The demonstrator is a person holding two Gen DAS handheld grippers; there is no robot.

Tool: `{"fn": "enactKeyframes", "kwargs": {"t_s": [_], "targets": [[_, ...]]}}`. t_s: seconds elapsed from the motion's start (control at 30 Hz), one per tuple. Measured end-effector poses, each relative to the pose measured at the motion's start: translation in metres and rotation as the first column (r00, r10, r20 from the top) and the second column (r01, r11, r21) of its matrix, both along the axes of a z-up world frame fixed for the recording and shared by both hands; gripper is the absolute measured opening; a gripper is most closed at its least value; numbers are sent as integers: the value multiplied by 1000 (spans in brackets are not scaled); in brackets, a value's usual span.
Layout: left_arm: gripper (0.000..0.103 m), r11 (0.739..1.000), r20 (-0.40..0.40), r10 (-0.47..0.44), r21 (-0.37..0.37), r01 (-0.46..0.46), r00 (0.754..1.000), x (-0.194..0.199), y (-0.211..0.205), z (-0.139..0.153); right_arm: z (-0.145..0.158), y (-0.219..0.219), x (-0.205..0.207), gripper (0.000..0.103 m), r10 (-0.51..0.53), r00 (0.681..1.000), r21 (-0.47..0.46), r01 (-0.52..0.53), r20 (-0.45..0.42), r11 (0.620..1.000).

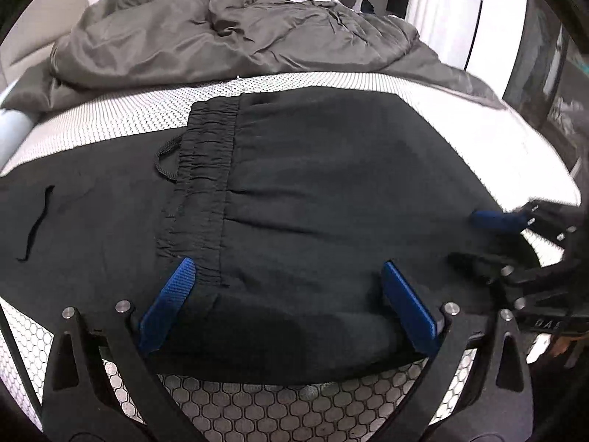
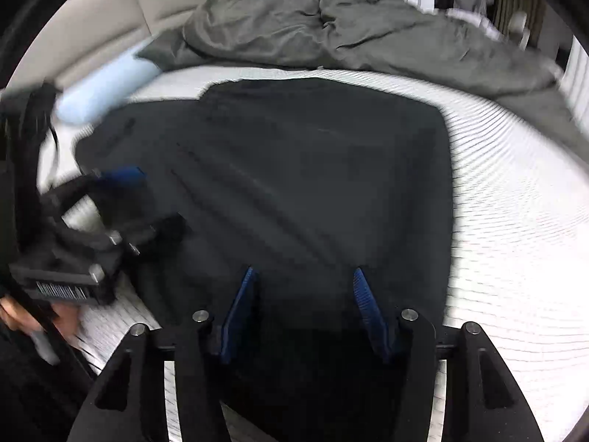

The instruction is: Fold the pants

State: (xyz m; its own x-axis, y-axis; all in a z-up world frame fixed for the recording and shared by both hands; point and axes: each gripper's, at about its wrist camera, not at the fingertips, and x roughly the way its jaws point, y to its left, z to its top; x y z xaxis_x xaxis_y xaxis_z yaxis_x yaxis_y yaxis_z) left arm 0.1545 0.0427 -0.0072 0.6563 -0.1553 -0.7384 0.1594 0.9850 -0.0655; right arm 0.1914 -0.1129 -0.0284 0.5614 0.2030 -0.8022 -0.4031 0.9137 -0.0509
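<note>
Black pants lie folded on the white patterned mattress, elastic waistband and drawstring on top at the left. My left gripper is open, its blue fingers astride the near folded edge. My right gripper is open over the near edge of the pants; that view is motion-blurred. Each gripper shows in the other's view: the right one at the pants' right edge, the left one at their left edge.
A crumpled grey duvet covers the far half of the bed. A pale blue bolster lies at the far left. A loose black string lies on the pants at left. A hand holds the left gripper.
</note>
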Motion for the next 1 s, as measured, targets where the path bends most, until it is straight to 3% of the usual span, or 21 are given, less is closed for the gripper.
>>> {"fn": "enactKeyframes", "kwargs": {"t_s": [0.07, 0.17, 0.23, 0.3, 0.5, 0.57, 0.67, 0.73, 0.8, 0.87, 0.93, 1.0], "targets": [[101, 1000, 0, 3, 21, -3, 1000, 0, -4, 0, 3, -6, -7, 56, -13, 999, -25, 14, 46, 1000], [101, 1000, 1, 7, -7, -7, 1000, -2, -4, 4, 11, -12, -10, 56, -17, 997, 34, 15, 78, 999], [101, 1000, 0, -12, -27, 12, 1000, -5, -4, 6, 14, -9, -3, 56, -4, 998, 112, -2, 56, 994], [96, 1000, -1, -4, 9, 4, 1000, -5, -6, 3, 9, 3, 9, 53, 17, 1000, 153, -17, 3, 988], [93, 998, -10, -43, 52, 43, 999, -8, 0, 3, -3, 13, 28, 52, 8, 999, 68, -5, -46, 998], [93, 998, -9, -13, 60, 14, 1000, -9, 12, 11, -1, -4, 26, 52, -55, 998, 26, 56, -24, 998], [93, 994, 20, 109, -26, -108, 994, -12, 55, 29, 4, -30, 21, 54, -81, 996, 131, 84, -27, 988], [94, 967, 18, 230, -122, -226, 973, -14, 93, 37, 11, -39, 17, 67, -92, 996, 179, 94, -19, 979], [94, 935, 13, 316, -173, -309, 949, -20, 124, 42, 16, -39, 14, 87, -93, 996, 209, 93, -9, 974], [94, 889, 18, 424, -200, -412, 906, -29, 155, 43, 21, -35, 6, 88, -96, 995, 200, 92, 10, 976], [94, 813, -6, 539, -256, -523, 842, -41, 189, 38, 22, -30, 4, 88, -84, 996, 172, 79, 22, 982], [94, 722, -80, 618, -336, -605, 782, -50, 221, 27, 21, -28, 5, 88, -81, 997, 173, 78, 10, 982]]}}
